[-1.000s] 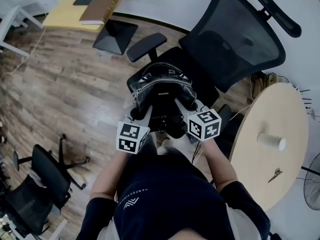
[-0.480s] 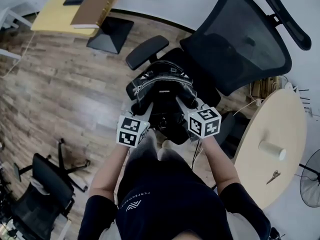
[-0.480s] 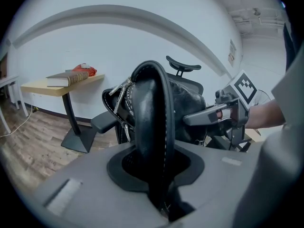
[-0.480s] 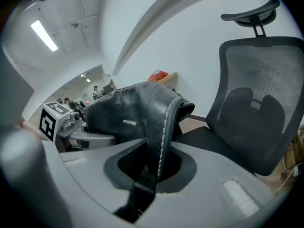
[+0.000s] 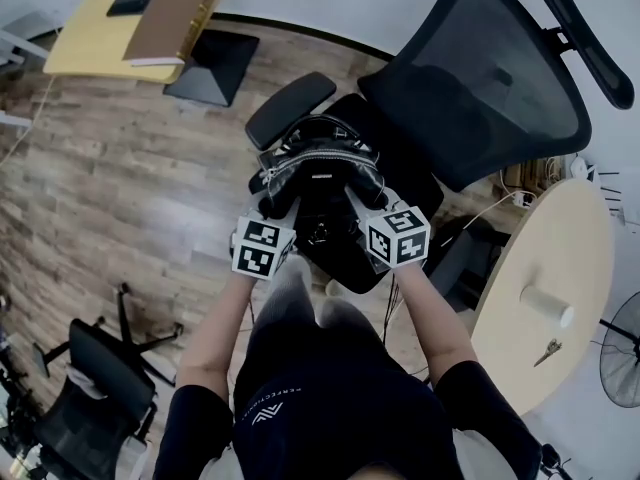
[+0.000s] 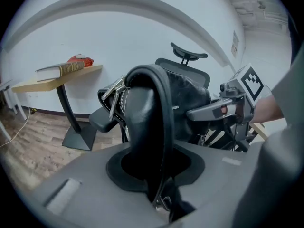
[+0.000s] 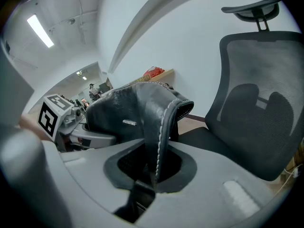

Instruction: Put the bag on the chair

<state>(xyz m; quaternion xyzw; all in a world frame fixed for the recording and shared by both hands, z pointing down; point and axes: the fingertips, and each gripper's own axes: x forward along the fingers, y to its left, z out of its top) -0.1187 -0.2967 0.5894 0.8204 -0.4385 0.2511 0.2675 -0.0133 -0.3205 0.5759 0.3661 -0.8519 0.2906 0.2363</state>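
The black leather bag (image 5: 320, 173) rests on the seat of the black mesh office chair (image 5: 480, 78), near its front edge. My left gripper (image 5: 285, 196) grips the bag's left end; its jaws are opening, with the rolled edge and strap of the bag (image 6: 147, 108) still between them. My right gripper (image 5: 357, 196) is shut on the bag's right end, where the stitched edge of the bag (image 7: 142, 110) runs down between its jaws. Each gripper shows in the other's view: the right gripper (image 6: 223, 109) and the left gripper (image 7: 80, 134). The chair back (image 7: 261, 94) stands close on the right.
A yellow side table (image 5: 90, 43) carrying a book stands at the far left on the wood floor. At the right, a round wooden table (image 5: 545, 238) holds a paper cup (image 5: 545, 303). A second black chair (image 5: 80, 408) is at the lower left. The person's legs are against the chair's front.
The bag and both grippers have shifted slightly left and further over the seat. The bag now sits lower on the seat.
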